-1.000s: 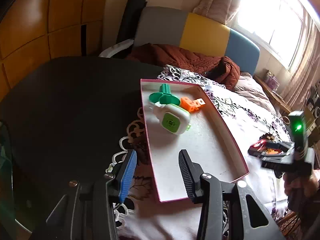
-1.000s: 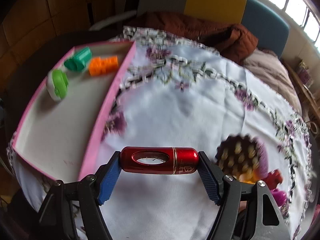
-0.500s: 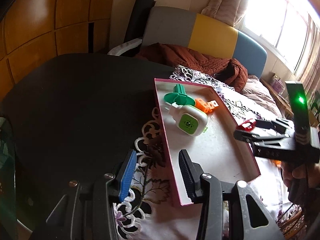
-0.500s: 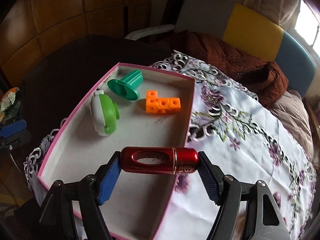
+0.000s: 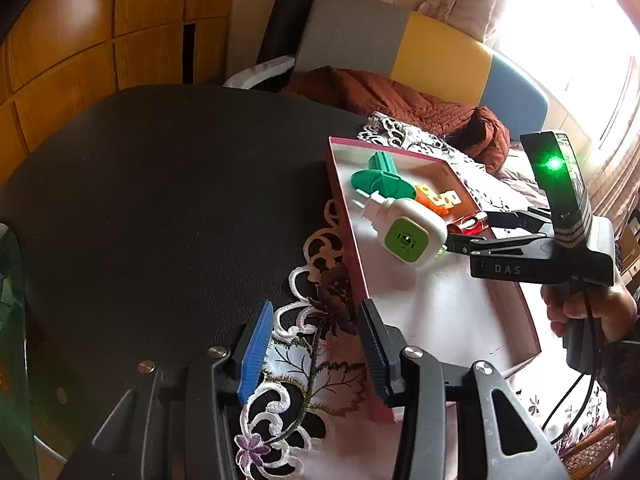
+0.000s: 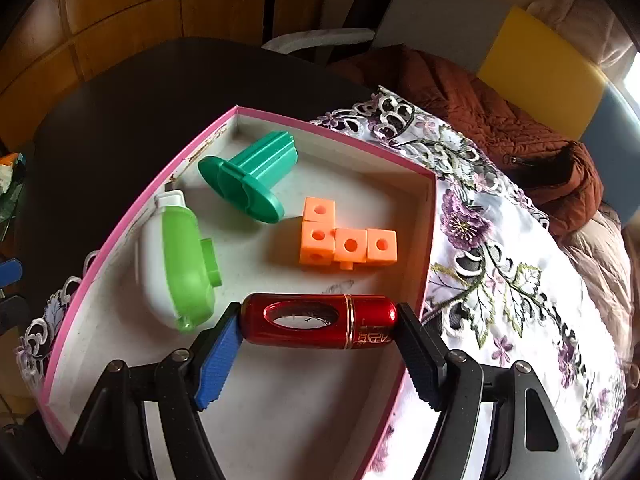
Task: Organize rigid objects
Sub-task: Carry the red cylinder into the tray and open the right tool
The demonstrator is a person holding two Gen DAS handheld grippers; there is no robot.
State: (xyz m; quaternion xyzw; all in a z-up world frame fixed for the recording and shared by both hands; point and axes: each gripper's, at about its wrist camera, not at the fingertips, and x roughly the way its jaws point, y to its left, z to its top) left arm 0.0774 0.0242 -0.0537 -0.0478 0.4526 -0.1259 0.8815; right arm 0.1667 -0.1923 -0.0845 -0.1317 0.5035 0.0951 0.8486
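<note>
My left claw hangs at 6 o'clock in its own view, jaws apart and holding nothing, straddling the near left rim of the pink-walled box over the lace-edged cloth; dark table fills everything from 9 to 12. In the right wrist view, going left to right inside the box: the white-and-green plug-in device lies at 9 o'clock along the left wall, the green flanged spool on its side at 11, the orange linked cubes just right of centre at 1. My right claw is closed on the red metal capsule, gripped end to end, held crosswise over the box floor just this side of the cubes and close beside the plug-in device. I cannot tell whether the capsule touches the floor yet; it looks a little above it. Step in hand, as I judge it: placing the capsule in the box with the others. Next move calls for lowering until it rests on bare floor, then spreading the jaws and backing out toward 6 without nudging the plug-in device; the capsule is round and may roll once freed. Flowered cloth runs off to 3 o'clock.
</note>
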